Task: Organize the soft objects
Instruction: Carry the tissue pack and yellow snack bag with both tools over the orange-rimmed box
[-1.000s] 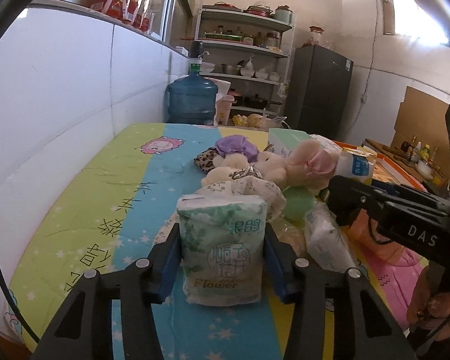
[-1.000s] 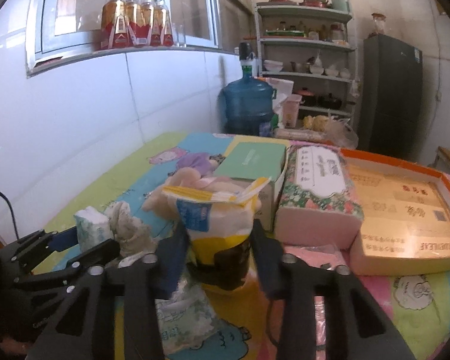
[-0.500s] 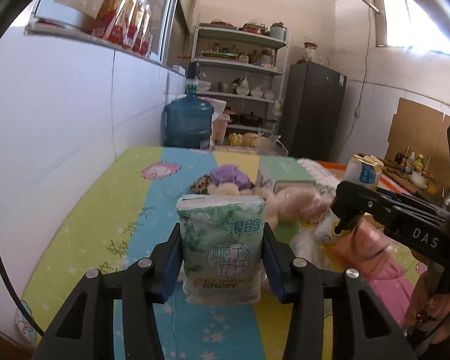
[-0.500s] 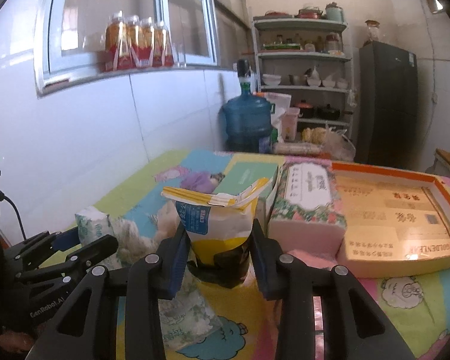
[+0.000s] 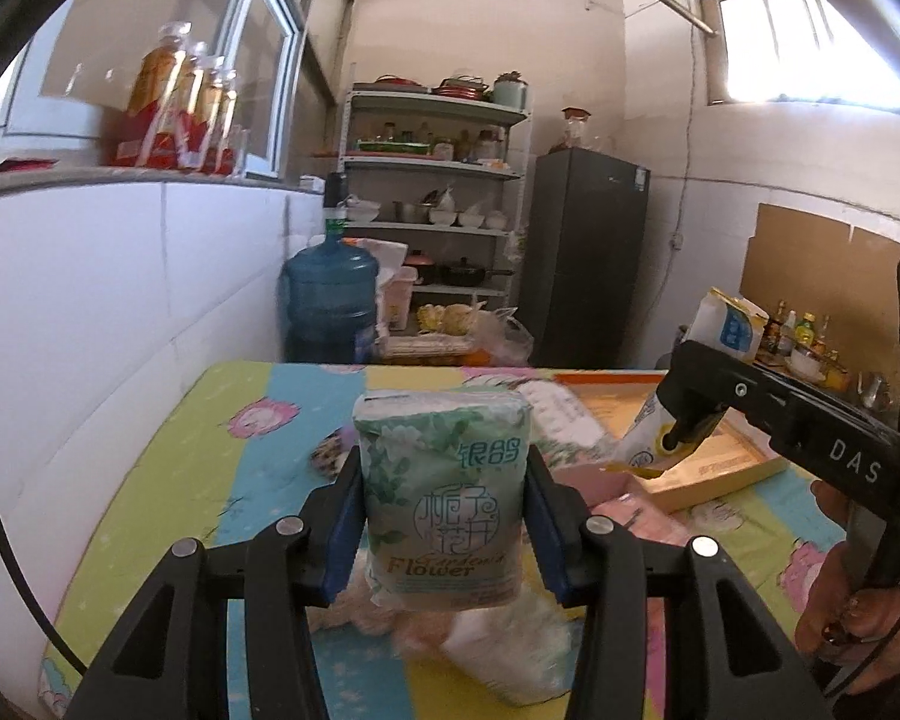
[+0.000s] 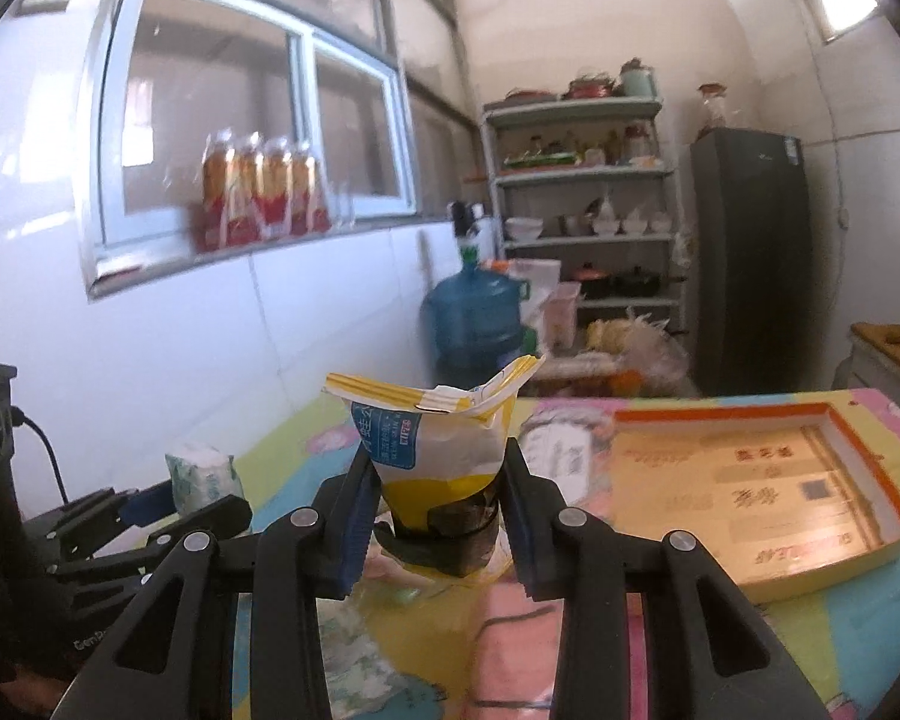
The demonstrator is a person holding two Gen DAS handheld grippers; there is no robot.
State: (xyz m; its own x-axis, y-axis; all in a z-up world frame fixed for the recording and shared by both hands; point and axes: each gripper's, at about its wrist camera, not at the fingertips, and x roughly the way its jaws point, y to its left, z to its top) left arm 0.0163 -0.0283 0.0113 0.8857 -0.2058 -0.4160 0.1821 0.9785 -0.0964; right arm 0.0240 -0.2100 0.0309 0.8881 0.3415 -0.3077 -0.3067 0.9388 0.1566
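Both tongs have risen since a second ago — piled soft things now sit lower. Left tongs (image 5: 444, 504) clamp an upright tissue pack (image 5: 444, 492) above the bench (image 5: 168, 480); right tongs (image 6: 435, 495) pinch a yellow-white pouch (image 6: 435, 450), near the orange tray (image 6: 870, 546).

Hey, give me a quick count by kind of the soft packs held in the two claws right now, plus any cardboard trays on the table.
Green flower-print tissue pack, in the left claw: 1
Yellow and white bag, in the right claw: 1
Orange-rimmed cardboard tray on the table: 1
Total: 3
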